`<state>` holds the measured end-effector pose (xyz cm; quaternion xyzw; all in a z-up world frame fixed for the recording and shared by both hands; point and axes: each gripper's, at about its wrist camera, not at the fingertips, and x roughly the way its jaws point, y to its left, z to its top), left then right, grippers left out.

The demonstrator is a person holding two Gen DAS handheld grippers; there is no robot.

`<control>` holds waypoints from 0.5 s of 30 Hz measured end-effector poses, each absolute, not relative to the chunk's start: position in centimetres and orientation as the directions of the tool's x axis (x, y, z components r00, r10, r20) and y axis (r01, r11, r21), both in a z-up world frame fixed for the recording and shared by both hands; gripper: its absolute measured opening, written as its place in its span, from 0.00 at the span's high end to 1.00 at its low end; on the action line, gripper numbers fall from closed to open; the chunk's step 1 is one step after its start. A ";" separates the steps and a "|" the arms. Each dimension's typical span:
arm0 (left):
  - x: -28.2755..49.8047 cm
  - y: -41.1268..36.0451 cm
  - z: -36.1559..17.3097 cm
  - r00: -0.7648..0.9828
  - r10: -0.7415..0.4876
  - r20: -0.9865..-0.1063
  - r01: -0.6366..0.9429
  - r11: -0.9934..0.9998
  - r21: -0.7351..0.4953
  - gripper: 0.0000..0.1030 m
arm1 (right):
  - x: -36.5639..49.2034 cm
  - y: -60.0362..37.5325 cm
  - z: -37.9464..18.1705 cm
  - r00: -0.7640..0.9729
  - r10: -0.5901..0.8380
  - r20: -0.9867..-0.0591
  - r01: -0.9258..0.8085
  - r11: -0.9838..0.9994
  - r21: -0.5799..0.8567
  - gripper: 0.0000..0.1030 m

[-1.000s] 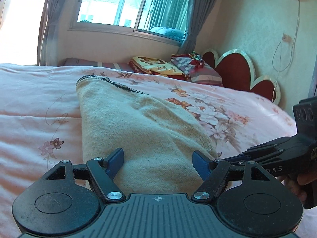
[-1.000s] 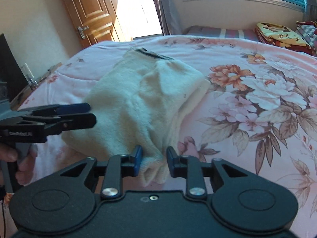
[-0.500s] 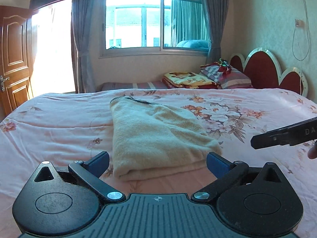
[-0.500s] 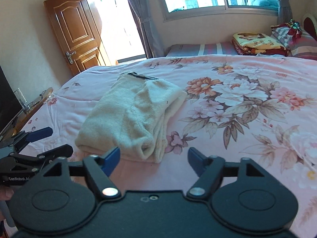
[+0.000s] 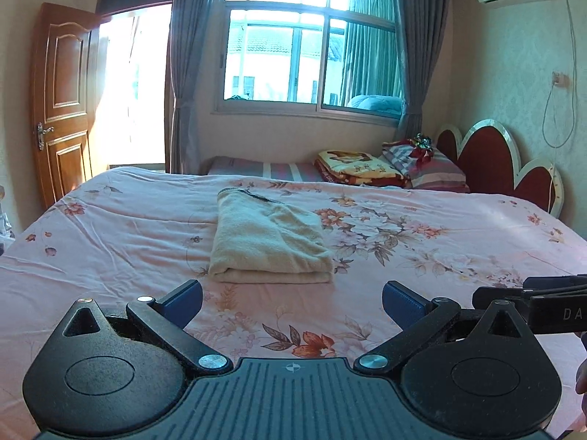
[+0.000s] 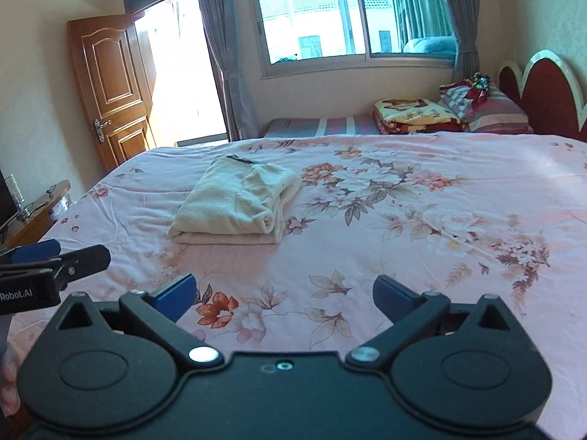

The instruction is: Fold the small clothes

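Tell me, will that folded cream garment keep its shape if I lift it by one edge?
Probably not: the folded cream garment looks like soft, thick fleece and would likely sag and unfold. Its stacked layers lie loose, so pushing may shift the top layer.

We note the left black plastic two-finger gripper [image 5: 292, 299]: blue rectangular pads [image 5: 403, 302], silver pivot screws, round recessed discs at 7 and 5 o'clock, ribbed centre plate bearing a crosshair mark. The right black gripper [image 6: 284, 293] matches it, smooth-plated; white lettering "Robot.AI" shows at 9 o'clock.
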<state>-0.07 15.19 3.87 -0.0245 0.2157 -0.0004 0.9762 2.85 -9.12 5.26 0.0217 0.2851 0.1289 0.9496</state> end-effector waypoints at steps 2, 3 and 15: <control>-0.9 15.3 4.2 0.908 -0.007 -0.418 -0.011 0.999 -0.040 0.00 | 2.0 -8.7 5.9 0.824 0.237 -0.515 -0.220 0.971 0.094 0.01; -1.3 15.4 4.4 0.908 -0.004 -0.419 -0.013 0.999 -0.038 0.00 | 1.9 -8.5 6.1 0.830 0.231 -0.508 -0.217 0.972 0.087 0.01; -1.8 16.3 5.6 0.920 0.012 -0.391 -0.031 0.999 -0.043 0.00 | 1.6 -7.5 7.3 0.854 0.229 -0.467 -0.226 0.972 0.064 0.01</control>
